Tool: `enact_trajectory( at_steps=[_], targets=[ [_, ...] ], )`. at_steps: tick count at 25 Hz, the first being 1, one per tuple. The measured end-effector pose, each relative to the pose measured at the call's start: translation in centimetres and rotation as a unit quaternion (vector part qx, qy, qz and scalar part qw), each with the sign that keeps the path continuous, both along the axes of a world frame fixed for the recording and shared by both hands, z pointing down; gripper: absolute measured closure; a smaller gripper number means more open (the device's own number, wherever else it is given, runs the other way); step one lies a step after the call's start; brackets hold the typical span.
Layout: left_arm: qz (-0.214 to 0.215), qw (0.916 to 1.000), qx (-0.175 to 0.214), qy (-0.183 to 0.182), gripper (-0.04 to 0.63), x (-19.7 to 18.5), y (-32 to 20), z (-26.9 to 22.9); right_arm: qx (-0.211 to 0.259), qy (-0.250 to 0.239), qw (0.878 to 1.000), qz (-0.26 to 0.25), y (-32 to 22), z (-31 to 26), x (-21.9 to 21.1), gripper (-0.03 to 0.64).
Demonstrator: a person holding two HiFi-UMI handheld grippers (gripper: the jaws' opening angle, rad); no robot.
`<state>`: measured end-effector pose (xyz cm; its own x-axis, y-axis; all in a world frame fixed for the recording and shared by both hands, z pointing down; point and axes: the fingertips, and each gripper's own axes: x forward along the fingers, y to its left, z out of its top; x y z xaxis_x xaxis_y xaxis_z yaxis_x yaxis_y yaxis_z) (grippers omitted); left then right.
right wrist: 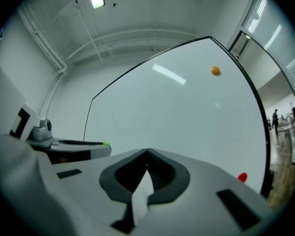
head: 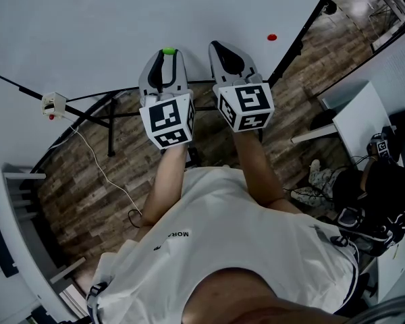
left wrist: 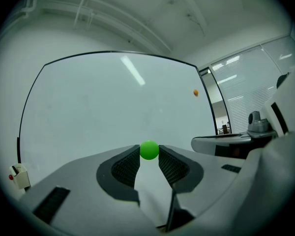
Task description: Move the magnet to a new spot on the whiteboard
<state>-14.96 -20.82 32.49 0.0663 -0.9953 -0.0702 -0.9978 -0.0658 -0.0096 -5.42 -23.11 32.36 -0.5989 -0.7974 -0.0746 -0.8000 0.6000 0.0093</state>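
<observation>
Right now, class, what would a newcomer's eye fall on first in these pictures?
The bright green magnet, pinched between the jaw tips of the left gripper in front of the whiteboard, stands out first. Beside it the right gripper is shut and empty. An orange magnet sits high on the board and a red magnet low near its right edge.

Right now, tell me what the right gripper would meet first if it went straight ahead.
The right gripper would probably meet bare whiteboard first; the orange magnet sits up and right of that line. Depth is unclear.
</observation>
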Motion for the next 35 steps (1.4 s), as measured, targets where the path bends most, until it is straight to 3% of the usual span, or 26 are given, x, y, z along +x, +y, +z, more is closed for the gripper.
enact_trajectory(
  at_steps=[35],
  targets=[
    [-0.007,0.9999,-0.009,0.007,0.474,-0.2,-3.0,0.2,0.000,0.001,1.000,0.002,-1.1,-0.1,1.0,0.604]
  ],
)
